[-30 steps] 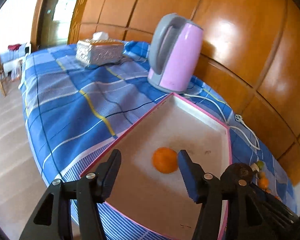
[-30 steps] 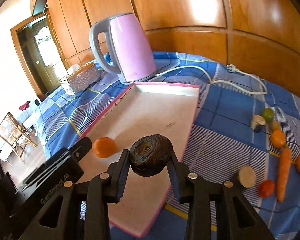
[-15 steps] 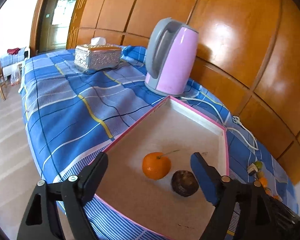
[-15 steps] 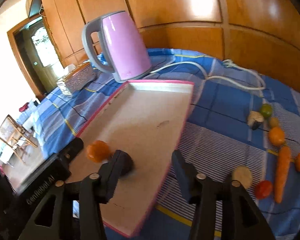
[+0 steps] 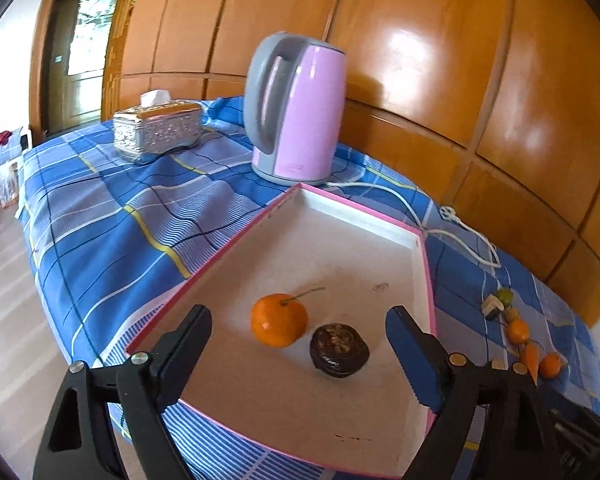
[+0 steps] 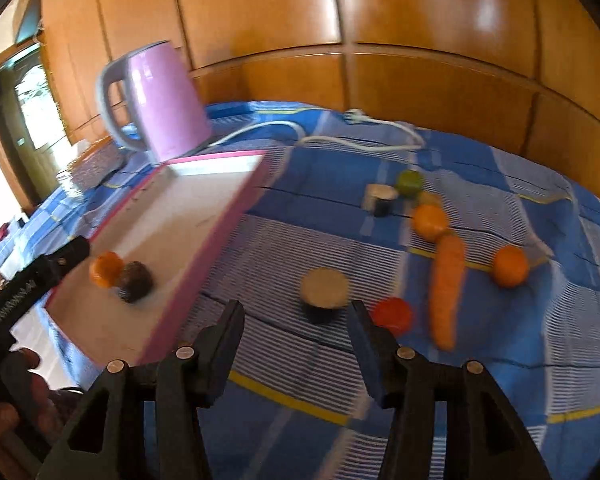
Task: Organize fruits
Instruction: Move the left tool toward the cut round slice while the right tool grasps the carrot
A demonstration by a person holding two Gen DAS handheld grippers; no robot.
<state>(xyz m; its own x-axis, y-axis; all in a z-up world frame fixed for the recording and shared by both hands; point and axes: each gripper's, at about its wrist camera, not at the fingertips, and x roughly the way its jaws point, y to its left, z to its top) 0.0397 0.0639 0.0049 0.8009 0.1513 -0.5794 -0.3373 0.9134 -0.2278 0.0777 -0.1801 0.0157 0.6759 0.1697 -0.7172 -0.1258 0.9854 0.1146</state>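
A pink-rimmed white tray [image 5: 364,224] [image 6: 220,220] lies on the blue checked cloth. In it sit an orange [image 5: 279,319] [image 6: 106,269] and a dark brown round fruit [image 5: 339,350] [image 6: 135,282], side by side. My left gripper [image 5: 298,344] is open and empty, hovering over the tray's near end. My right gripper [image 6: 296,332] is open and empty, over the cloth right of the tray, facing a cut dark fruit with a pale face [image 6: 324,294], a red fruit [image 6: 392,315], a carrot [image 6: 446,288] and two oranges [image 6: 510,266].
A pink kettle [image 5: 296,108] [image 6: 156,100] stands behind the tray, its white cord [image 6: 360,130] trailing across the cloth. A silver tissue box [image 5: 156,130] is at the back left. A green fruit [image 6: 409,182] and another cut piece [image 6: 380,198] lie farther back. The wood wall is close behind.
My right gripper opened, left the dark brown fruit in the tray beside the orange, then swung right over the cloth. My left gripper opened wider and drew back.
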